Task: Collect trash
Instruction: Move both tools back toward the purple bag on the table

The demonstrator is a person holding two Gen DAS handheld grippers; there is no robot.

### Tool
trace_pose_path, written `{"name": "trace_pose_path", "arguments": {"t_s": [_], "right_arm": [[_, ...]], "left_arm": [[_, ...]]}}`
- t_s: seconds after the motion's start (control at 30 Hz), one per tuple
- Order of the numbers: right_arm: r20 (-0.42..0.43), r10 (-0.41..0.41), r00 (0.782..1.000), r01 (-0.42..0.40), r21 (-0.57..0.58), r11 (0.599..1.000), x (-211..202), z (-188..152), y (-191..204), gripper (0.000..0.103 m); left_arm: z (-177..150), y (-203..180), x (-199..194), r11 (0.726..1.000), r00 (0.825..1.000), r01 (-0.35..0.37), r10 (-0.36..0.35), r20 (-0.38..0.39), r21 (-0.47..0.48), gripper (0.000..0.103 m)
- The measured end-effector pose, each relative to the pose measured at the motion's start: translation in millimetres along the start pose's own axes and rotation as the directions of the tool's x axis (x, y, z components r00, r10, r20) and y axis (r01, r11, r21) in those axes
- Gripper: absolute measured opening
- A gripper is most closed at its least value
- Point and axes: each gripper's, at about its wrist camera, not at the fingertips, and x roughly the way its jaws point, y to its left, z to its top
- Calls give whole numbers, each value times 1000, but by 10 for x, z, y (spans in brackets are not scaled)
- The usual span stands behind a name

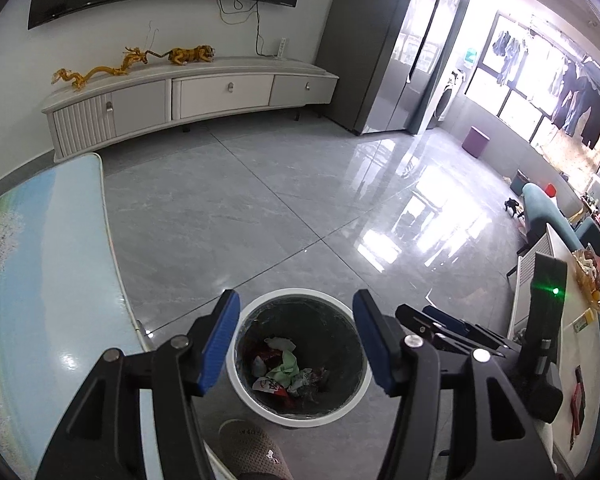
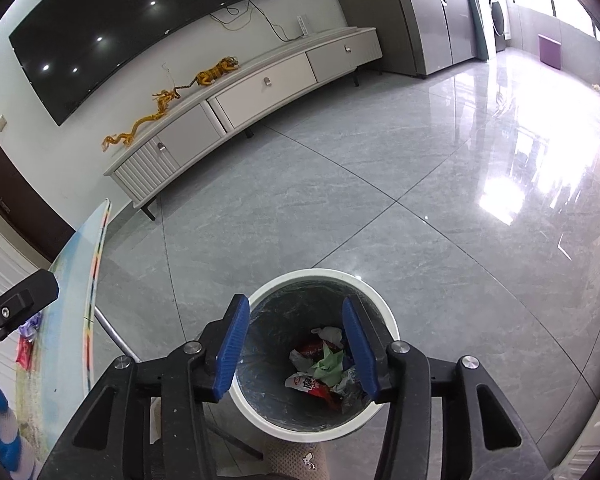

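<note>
Both tongs over the bin, nothing in either.

Left to right: table (image 1: 40,280) edge on my left, my left tongs (image 1: 296,344) released, pads apart with only the bin (image 1: 300,416) showing in the gap; my right tongs (image 2: 296,354) likewise released and bare. Trash (image 2: 324,364), wrappers and crumpled paper, sits at the bottom of the bin on the floor (image 1: 260,200), right by my slipper (image 1: 256,452). I read this as the drop step done for this load. Next: swing both tongs off the bin toward the table, where bits of something colourful (image 2: 26,340) show near its edge; can't tell if that's trash. Keep pads wide on approach.
</note>
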Motion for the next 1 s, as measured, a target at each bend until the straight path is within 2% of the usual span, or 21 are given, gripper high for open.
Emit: {"name": "trace_pose_path", "arguments": {"t_s": [0.13, 0.23, 0.5, 0.6, 0.67, 0.8, 1.0], "right_arm": [[25, 8, 1000, -7, -25, 1000, -135, 5, 123, 47], [47, 15, 999, -13, -46, 999, -254, 18, 256, 48], [95, 43, 995, -31, -124, 992, -519, 23, 685, 54], [104, 54, 993, -37, -157, 987, -595, 17, 832, 56], [110, 66, 992, -45, -184, 982, -642, 14, 961, 56], [115, 89, 989, -60, -237, 970, -695, 18, 1221, 57], [114, 119, 986, -79, -309, 948, -763, -23, 1578, 58]], "left_arm": [[-23, 73, -296, 996, 993, -91, 90, 70, 7, 57], [-38, 197, -557, 984, 976, -175, 176, 127, -18, 57], [-118, 558, -1211, 936, 906, -334, 350, 236, -109, 57], [-201, 659, -1436, 922, 883, -361, 386, 266, -141, 59], [-243, 732, -1583, 911, 865, -379, 411, 289, -161, 67], [-304, 879, -1815, 895, 835, -401, 445, 324, -196, 69], [-404, 1130, -2073, 881, 811, -405, 469, 349, -244, 69]]}}
